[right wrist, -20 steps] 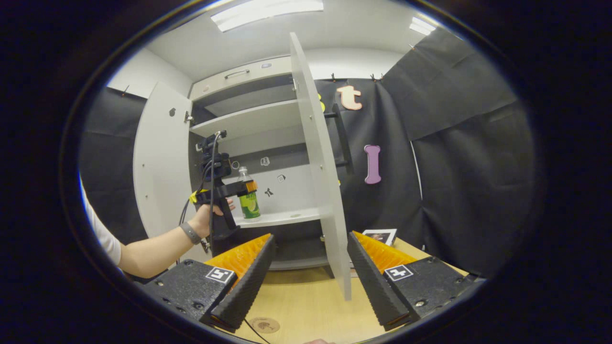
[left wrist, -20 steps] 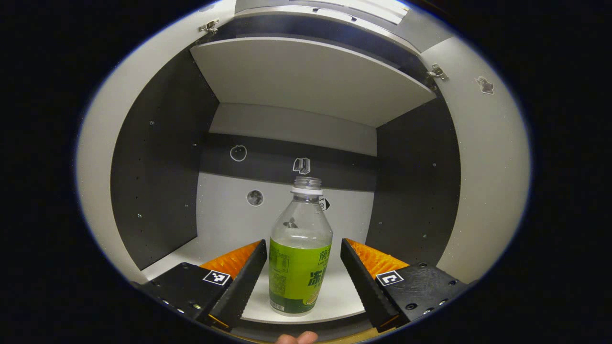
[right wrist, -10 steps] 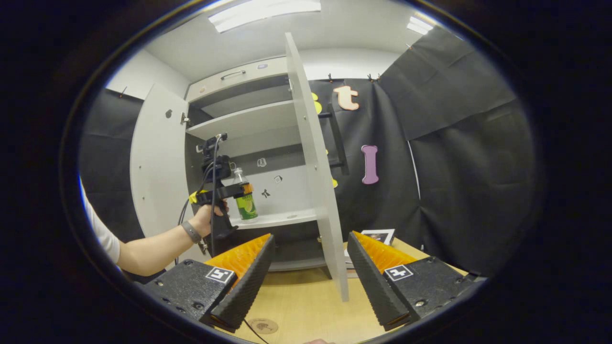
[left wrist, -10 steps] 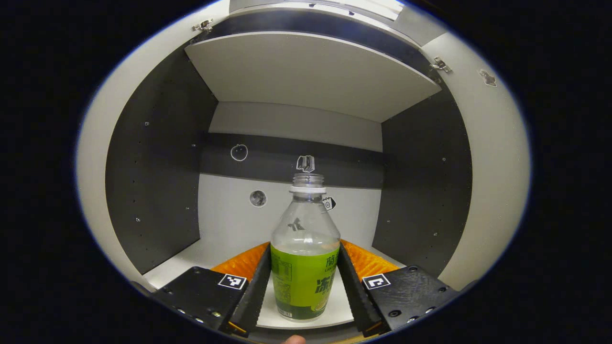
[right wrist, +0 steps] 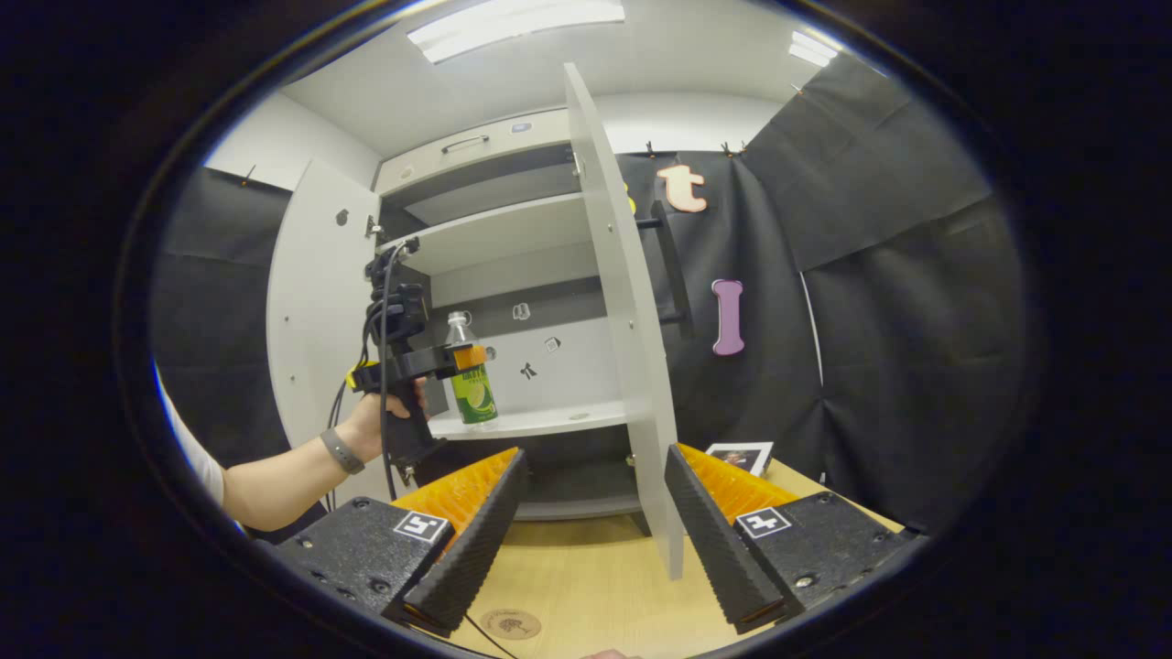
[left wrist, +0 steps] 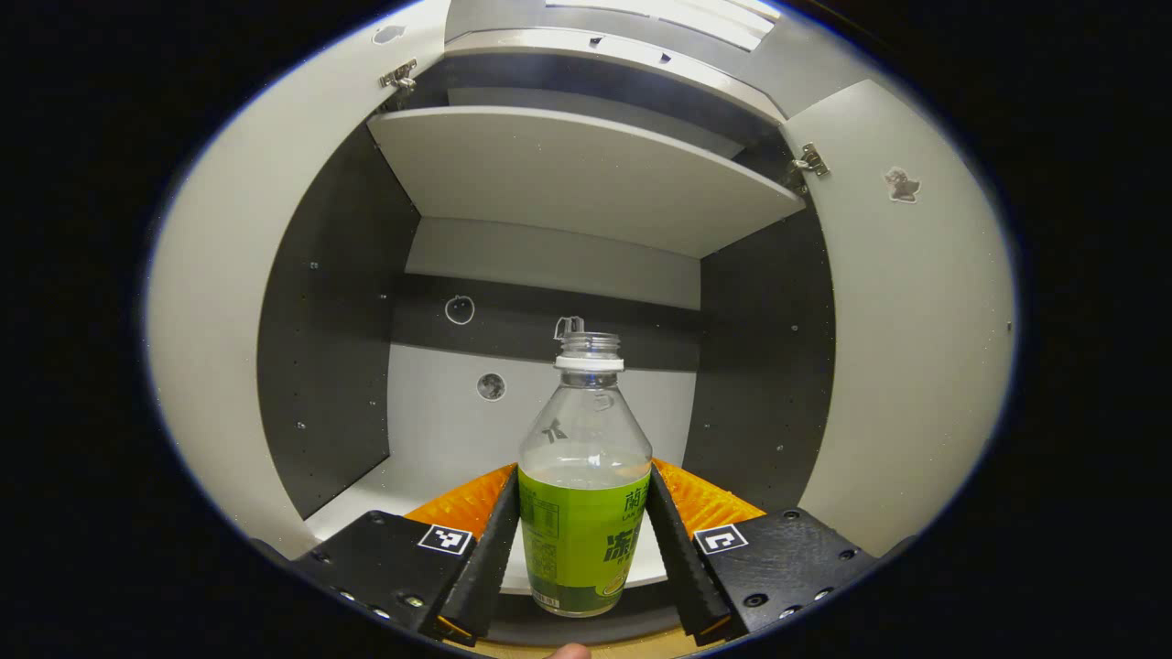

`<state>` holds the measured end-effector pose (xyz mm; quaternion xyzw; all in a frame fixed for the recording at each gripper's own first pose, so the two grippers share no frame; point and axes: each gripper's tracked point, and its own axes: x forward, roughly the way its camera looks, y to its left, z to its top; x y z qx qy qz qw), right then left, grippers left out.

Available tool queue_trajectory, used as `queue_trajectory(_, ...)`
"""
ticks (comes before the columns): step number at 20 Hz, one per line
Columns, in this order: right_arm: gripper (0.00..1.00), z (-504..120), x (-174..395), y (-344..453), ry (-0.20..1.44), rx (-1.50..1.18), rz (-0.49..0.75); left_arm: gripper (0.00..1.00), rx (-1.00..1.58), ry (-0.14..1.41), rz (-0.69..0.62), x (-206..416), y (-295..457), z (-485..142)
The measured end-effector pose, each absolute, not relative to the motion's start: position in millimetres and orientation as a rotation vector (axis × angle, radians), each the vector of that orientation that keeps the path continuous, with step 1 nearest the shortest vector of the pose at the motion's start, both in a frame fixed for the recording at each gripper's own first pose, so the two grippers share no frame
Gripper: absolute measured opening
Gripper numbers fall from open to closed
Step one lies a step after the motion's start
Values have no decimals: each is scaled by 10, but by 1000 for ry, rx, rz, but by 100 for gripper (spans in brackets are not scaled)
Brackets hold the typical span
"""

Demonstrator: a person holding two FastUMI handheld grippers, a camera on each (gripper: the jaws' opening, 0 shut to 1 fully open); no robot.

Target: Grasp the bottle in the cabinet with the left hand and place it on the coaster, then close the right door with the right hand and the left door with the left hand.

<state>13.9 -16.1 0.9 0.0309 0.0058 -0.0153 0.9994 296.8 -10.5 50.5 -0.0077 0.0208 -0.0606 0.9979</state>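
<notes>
Carrying bottle (left wrist: pixel 584 513) off shelf's front edge, left gripper (left wrist: pixel 582 558) fingers pinching label (right gripper (right wrist: pixel 591 531) spread, idle); next: lowering onto coaster (right wrist: pixel 510 624).

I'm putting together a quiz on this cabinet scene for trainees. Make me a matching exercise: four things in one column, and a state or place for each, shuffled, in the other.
Things:
1. bottle
2. coaster
3. right gripper
4. right door

States or places:
a. swung open, edge toward the camera
b. lying bare on the wooden table
c. open, holding nothing
d. clamped between the fingers of the left gripper

Pairs: 1-d, 2-b, 3-c, 4-a
</notes>
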Motion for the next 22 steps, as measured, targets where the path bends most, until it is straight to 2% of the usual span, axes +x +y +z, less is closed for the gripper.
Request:
queue_trajectory(5, 99, 172, 128, -103, -15, 55, 26, 73, 6, 1, -150, 2247, -144, 557)
queue_trajectory(6, 99, 215, 126, -99, -17, 50, 34, 76, 13, -4, -148, 2113, -140, 519)
queue_trajectory(8, 99, 269, 128, -142, -19, 27, 32, 73, 11, 7, -147, 1837, -175, 341)
queue_trajectory(18, 99, 607, 165, -105, -85, -55, 52, 73, -17, 85, -160, 613, -622, -1277)
queue_trajectory(19, 95, 615, 174, -113, -82, -71, 47, 73, -3, 87, -156, 531, -657, -1409)
queue_trajectory(20, 99, 640, 171, -143, -85, -87, 40, 73, 27, 80, -147, 465, -673, -1522)
queue_trajectory(22, 99, 669, 154, -172, -89, -104, 28, 73, 62, 86, -129, 364, -692, -1749)
